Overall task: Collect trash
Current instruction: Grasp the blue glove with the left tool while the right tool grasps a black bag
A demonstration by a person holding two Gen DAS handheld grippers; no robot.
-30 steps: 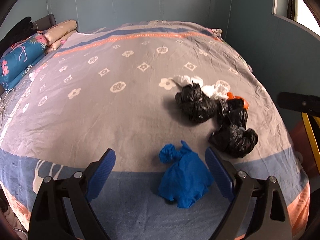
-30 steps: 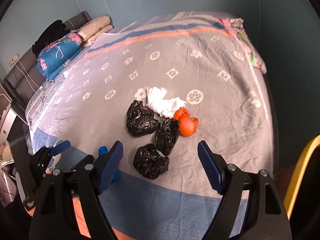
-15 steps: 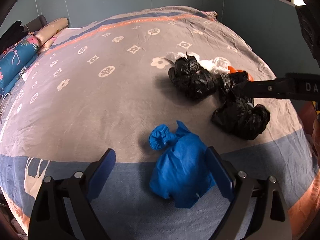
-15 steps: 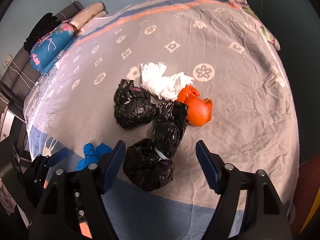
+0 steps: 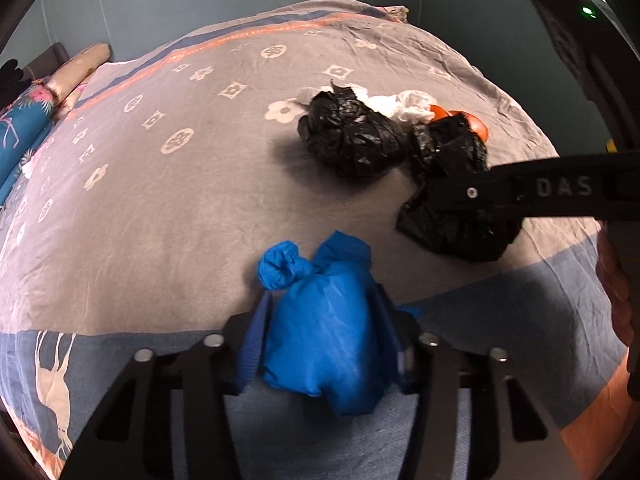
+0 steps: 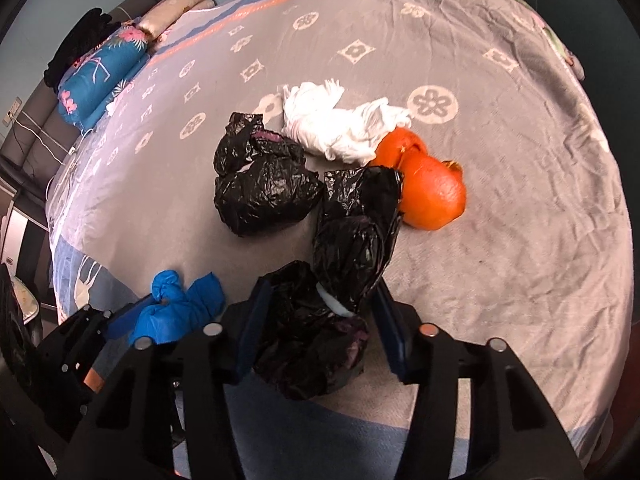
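Nothing is judged collected: the blue bag (image 5: 320, 336) is clamped in the left tongs (image 5: 320, 344) and a black bag (image 6: 308, 344) in the right tongs (image 6: 320, 336), both on the bed (image 6: 520, 220), other trash untouched.

right tool (image 6: 320, 330) pinches a black bag (image 6: 310, 344) beside orange peel (image 6: 430, 190) on the bedspread (image 6: 520, 160).

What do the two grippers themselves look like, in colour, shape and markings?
Both the left gripper and the right gripper have a black frame of angular struts with cut-out slots and silver screw heads. Their jaws carry blue ribbed pads. Seen from the left wrist view, the right gripper's side bar bears the raised letters DAS. No cables or sleeves show.
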